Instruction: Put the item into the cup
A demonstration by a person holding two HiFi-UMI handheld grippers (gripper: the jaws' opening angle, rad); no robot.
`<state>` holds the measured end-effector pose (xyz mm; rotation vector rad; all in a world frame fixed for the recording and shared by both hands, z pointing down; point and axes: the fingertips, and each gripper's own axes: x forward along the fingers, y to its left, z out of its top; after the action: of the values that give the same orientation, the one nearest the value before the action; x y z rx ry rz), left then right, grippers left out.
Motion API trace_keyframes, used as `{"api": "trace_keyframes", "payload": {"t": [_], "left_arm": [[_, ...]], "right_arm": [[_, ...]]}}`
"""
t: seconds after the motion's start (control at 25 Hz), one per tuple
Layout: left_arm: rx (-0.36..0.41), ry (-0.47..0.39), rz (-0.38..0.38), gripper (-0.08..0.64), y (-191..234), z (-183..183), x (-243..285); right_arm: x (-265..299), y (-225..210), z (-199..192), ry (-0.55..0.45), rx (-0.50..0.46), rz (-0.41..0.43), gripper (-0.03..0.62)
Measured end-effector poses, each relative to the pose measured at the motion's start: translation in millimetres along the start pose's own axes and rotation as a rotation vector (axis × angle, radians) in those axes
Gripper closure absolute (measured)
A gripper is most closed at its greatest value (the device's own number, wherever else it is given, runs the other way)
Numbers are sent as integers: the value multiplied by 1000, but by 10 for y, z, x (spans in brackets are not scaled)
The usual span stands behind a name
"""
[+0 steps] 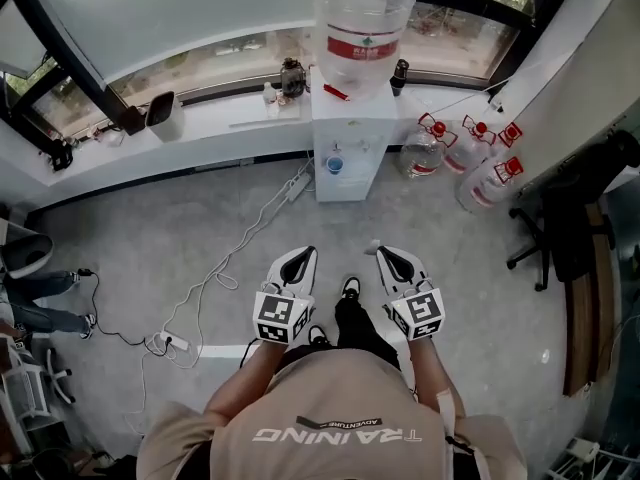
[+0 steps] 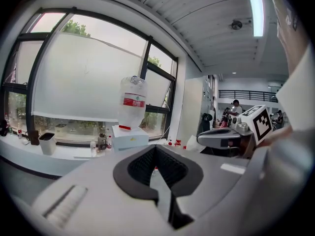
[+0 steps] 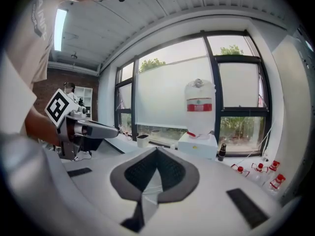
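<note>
I hold both grippers side by side at waist height above the floor, pointed toward a white water dispenser [image 1: 344,140]. My left gripper [image 1: 300,260] [image 2: 156,148] is shut with nothing between its jaws. My right gripper [image 1: 390,258] [image 3: 157,151] is shut and empty too. A dark cup-like container [image 1: 163,115] [image 2: 47,142] [image 3: 142,140] stands on the white window sill, far to the left of the dispenser. A red item [image 1: 336,92], a dark jar [image 1: 292,76] and a small dark bottle [image 1: 399,75] [image 3: 222,151] sit on and near the dispenser top. Both grippers are well short of all of them.
A large water bottle [image 1: 362,23] tops the dispenser. Spare water jugs [image 1: 470,153] lie on the floor to its right. A white cable and power strip [image 1: 172,343] trail over the floor at left. An office chair [image 1: 565,218] stands at right, with another person's legs [image 1: 40,303] at far left.
</note>
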<state>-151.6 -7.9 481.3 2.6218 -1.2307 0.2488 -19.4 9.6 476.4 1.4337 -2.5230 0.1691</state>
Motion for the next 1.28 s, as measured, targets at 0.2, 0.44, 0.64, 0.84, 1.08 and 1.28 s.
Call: {"api": "trace_keyframes", "payload": {"t": [0.2,0.44,0.64,0.84,1.08,1.28], "left_arm": [[24,19,19,552,146,140,372],[45,2,38,552,264,477,971],[51,7,80,553,398,651,1364],[2,62,113,553,541,481,1636],[3,98,89,553,763,415,1928],[5,113,30,554,1017,397,2154]], "right_arm": [[456,-219,-8,21,-102,55,581],[924,-590,106,-1,-118,147,581],[1219,-965,90,13,-130,174,581],[1471,-1182,-31,42,-138,195,581],[1781,-1311,-163,63,-89,187,581],[2049,-1368,-187,95,-57,144,581]]}}
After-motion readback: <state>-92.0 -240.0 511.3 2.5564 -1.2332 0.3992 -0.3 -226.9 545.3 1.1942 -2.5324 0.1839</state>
